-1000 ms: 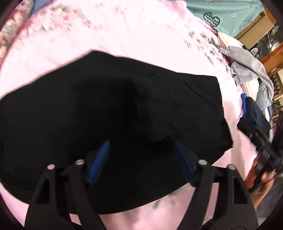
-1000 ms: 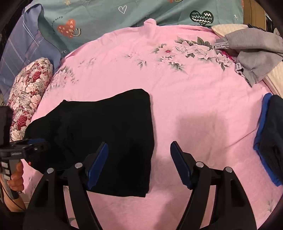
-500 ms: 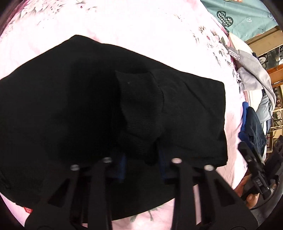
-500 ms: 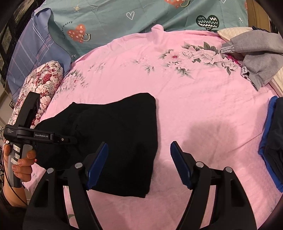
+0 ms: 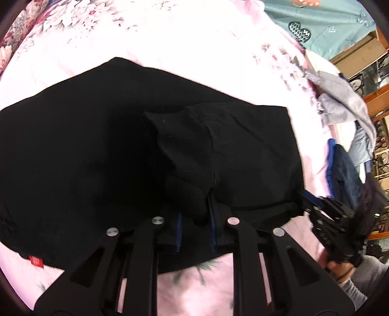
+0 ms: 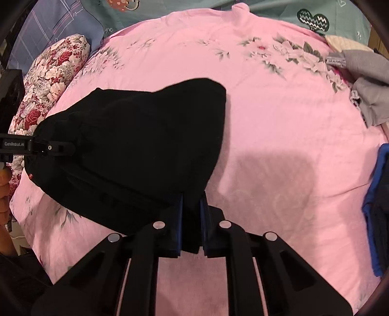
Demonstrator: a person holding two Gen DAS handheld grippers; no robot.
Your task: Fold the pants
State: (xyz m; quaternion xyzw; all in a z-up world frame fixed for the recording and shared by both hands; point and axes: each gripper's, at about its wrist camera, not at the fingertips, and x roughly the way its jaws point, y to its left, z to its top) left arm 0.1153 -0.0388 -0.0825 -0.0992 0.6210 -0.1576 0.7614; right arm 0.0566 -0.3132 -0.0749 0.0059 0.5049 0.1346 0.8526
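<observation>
Your black pants lie partly folded on the pink floral bedsheet, toward its left side and near edge in the right wrist view, with a bunched fold of fabric raised where each claw grips. A small red tag shows at the hem near the sheet's near edge in the left wrist view.

Your left gripper is pressed together on a thick knot of the pants, its blue pads squeezing cloth between them. Your right gripper is likewise clamped on the pants' near right corner, black fabric filling the narrow gap between its pads.

In the right wrist view the left gripper's body reaches in from the sheet's left edge and touches the pants there.

Beyond the pants, a floral pillow sits at the sheet's far left corner, a teal sheet with hearts along the far edge, grey clothes at the far right, and folded navy clothing on the right edge.
</observation>
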